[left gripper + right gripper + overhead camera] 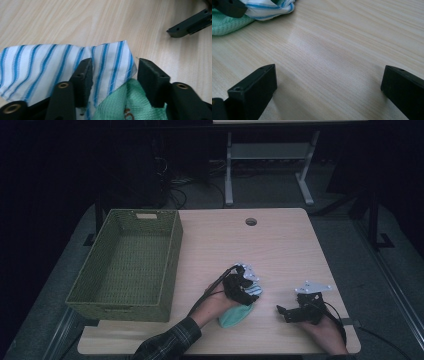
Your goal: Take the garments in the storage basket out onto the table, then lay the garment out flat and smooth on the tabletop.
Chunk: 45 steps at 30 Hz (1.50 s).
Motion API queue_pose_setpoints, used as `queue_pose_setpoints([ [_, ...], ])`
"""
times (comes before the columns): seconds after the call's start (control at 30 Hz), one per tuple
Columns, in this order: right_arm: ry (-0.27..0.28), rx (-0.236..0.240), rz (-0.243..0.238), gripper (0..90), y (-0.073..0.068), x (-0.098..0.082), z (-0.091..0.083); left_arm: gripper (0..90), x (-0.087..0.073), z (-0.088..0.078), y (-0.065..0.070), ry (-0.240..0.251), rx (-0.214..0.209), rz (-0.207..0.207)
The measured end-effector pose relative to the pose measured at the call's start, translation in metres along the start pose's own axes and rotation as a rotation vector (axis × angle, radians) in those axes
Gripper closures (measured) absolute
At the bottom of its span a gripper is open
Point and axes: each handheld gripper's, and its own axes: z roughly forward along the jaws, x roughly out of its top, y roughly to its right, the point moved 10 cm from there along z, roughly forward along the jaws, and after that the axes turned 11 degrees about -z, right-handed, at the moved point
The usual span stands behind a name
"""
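A white cloth with blue stripes [256,290] lies on top of a mint green cloth [235,316] near the front middle of the wooden table [280,245]. My left gripper [248,292] is down on this pile. In the left gripper view its jaws stand apart, with a corner of the striped cloth [37,62] lying between them and the green cloth [120,105] under it; my left gripper [115,65] is open. To the right, my right gripper [281,312] rests low over bare wood, and its jaws are wide open [329,75] with nothing between them. Both cloths [272,7] show at the upper left of the right gripper view.
A large olive woven basket [172,250] stands on the left part of the table, its inside bare. A round cable hole [251,221] sits near the far edge. Bare wood stretches between the pile and the far edge. A desk frame stands on the floor behind.
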Motion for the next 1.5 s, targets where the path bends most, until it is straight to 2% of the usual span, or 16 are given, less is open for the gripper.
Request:
queue_pose_setpoints([
  [0.27,0.0,0.0,0.001,0.1,0.0,0.0,0.0,68.5,-0.001,0.0,-0.005,0.017,0.012,-0.023],
  [0.37,0.0,0.0,0.0,0.1,0.0,0.0,0.0,78.3,0.002,-0.005,-0.005,0.052,-0.013,-0.05],
  [0.47,0.0,0.001,0.0,0.1,0.0,0.0,0.0,82.1,0.006,-0.013,-0.006,0.085,-0.031,-0.065],
  [0.8,0.0,0.001,0.001,0.1,0.0,0.0,0.0,82.7,0.023,-0.057,-0.009,0.209,-0.087,-0.115],
  [0.93,0.0,0.001,0.0,0.1,0.0,0.0,0.0,82.8,0.027,-0.073,-0.015,0.247,-0.087,-0.128],
  [1.2,0.0,0.001,0.001,0.1,0.0,0.0,0.0,82.7,0.026,-0.099,-0.029,0.291,-0.082,-0.161],
  [1.4,-0.003,-0.002,0.003,0.2,0.0,0.0,-0.001,82.8,0.024,-0.108,-0.034,0.308,-0.078,-0.167],
  [1.43,-0.01,-0.006,0.008,2.7,0.001,0.0,-0.001,82.8,0.024,-0.109,-0.035,0.311,-0.076,-0.168],
  [1.5,-0.007,0.012,-0.002,20.0,-0.001,0.002,-0.006,82.8,0.024,-0.11,-0.035,0.315,-0.079,-0.169],
])
